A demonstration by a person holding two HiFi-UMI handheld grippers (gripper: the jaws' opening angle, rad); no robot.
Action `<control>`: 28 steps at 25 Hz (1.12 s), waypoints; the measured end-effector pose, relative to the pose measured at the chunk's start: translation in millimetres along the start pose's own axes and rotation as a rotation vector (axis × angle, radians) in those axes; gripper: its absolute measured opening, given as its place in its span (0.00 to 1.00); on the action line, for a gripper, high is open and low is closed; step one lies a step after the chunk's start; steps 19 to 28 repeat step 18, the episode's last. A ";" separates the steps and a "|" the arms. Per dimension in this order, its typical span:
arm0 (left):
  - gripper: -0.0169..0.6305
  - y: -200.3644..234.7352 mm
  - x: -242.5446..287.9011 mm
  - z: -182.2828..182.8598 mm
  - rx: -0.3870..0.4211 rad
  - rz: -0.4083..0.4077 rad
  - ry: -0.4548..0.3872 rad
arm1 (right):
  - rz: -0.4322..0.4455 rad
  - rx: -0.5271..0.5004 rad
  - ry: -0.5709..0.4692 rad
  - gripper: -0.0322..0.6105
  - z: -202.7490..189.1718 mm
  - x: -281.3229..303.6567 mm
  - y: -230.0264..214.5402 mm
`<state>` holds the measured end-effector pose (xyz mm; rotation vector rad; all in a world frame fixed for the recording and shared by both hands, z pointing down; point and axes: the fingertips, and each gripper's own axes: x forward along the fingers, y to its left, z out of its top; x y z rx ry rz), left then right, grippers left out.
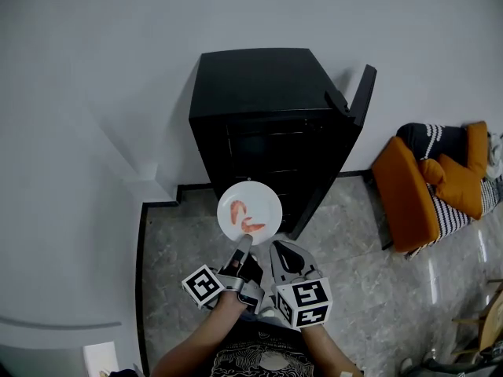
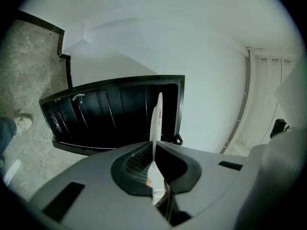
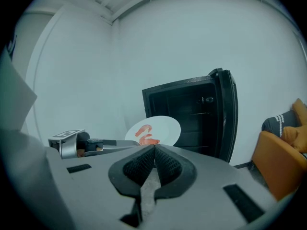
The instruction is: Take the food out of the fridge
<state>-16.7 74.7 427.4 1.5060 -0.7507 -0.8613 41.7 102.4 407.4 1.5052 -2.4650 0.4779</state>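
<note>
A small black fridge (image 1: 271, 124) stands against the white wall with its door (image 1: 357, 104) swung open to the right. In front of it, out in the air, a white plate (image 1: 249, 211) carries red shrimp-like food (image 1: 245, 217). My left gripper (image 1: 242, 250) is shut on the plate's near rim; in the left gripper view the plate (image 2: 156, 123) shows edge-on between the jaws. My right gripper (image 1: 277, 251) hovers beside it, shut and empty. In the right gripper view the plate (image 3: 154, 131) sits just ahead of the shut jaws.
An orange and striped cushion pile (image 1: 436, 183) lies on the floor to the right of the fridge. The grey marble floor (image 1: 354, 289) spreads below. A white wall corner (image 1: 149, 187) juts out left of the fridge. My shoe (image 2: 21, 123) shows at the left.
</note>
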 end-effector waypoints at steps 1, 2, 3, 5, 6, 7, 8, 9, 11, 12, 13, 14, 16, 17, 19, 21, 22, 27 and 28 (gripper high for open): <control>0.06 -0.5 -1.6 -0.3 0.003 0.001 0.001 | 0.000 -0.001 0.000 0.08 -0.8 -0.7 1.6; 0.06 -0.9 -2.5 -0.7 0.005 0.002 0.003 | -0.001 -0.001 0.001 0.08 -1.4 -1.1 2.5; 0.06 -1.2 -2.9 -1.2 0.003 0.001 0.004 | -0.001 0.000 0.001 0.08 -1.6 -1.2 2.8; 0.06 -1.9 -3.4 -2.1 -0.002 0.000 0.005 | -0.003 0.001 0.000 0.08 -1.4 -1.3 2.9; 0.06 -1.9 -3.9 -2.5 -0.004 -0.001 0.006 | -0.003 0.002 -0.001 0.08 -1.6 -1.4 3.2; 0.06 -1.9 -4.5 -2.7 -0.005 -0.001 0.007 | -0.003 0.002 -0.001 0.08 -2.0 -1.4 3.6; 0.06 -1.8 -4.8 -2.7 -0.006 -0.001 0.007 | -0.002 0.002 0.000 0.08 -2.4 -1.3 4.0; 0.06 -2.0 -4.9 -2.6 -0.006 -0.001 0.007 | -0.002 0.003 0.000 0.08 -2.6 -1.1 4.3; 0.06 -2.3 -4.8 -2.1 -0.004 -0.003 0.006 | -0.001 0.002 0.000 0.08 -2.8 -0.7 5.0; 0.06 -2.4 -4.9 -1.9 -0.004 -0.004 0.006 | 0.000 0.002 -0.001 0.08 -2.7 -0.6 5.3; 0.06 -2.5 -5.1 -1.7 -0.006 -0.005 0.005 | 0.000 0.001 -0.001 0.08 -2.5 -0.5 5.6; 0.06 -2.6 -5.3 -1.5 -0.008 -0.005 0.004 | 0.000 0.000 -0.001 0.08 -2.3 -0.5 5.9; 0.06 -2.6 -5.0 -1.0 -0.012 -0.004 0.003 | -0.001 0.001 -0.001 0.08 -1.5 -0.1 5.8; 0.06 -2.6 -4.6 -0.8 -0.014 -0.003 0.003 | -0.001 0.001 -0.001 0.08 -1.0 0.1 5.6; 0.06 -2.6 -4.3 -0.6 -0.016 -0.002 0.003 | -0.001 0.002 -0.002 0.08 -0.4 0.3 5.4; 0.06 -2.6 -4.3 -0.6 -0.016 -0.002 0.003 | -0.001 0.002 -0.002 0.08 -0.4 0.3 5.4; 0.06 -2.6 -4.3 -0.6 -0.016 -0.002 0.003 | -0.001 0.002 -0.002 0.08 -0.4 0.3 5.4; 0.06 -2.6 -4.3 -0.6 -0.016 -0.002 0.003 | -0.001 0.002 -0.002 0.08 -0.4 0.3 5.4; 0.06 -2.6 -4.3 -0.6 -0.016 -0.002 0.003 | -0.001 0.002 -0.002 0.08 -0.4 0.3 5.4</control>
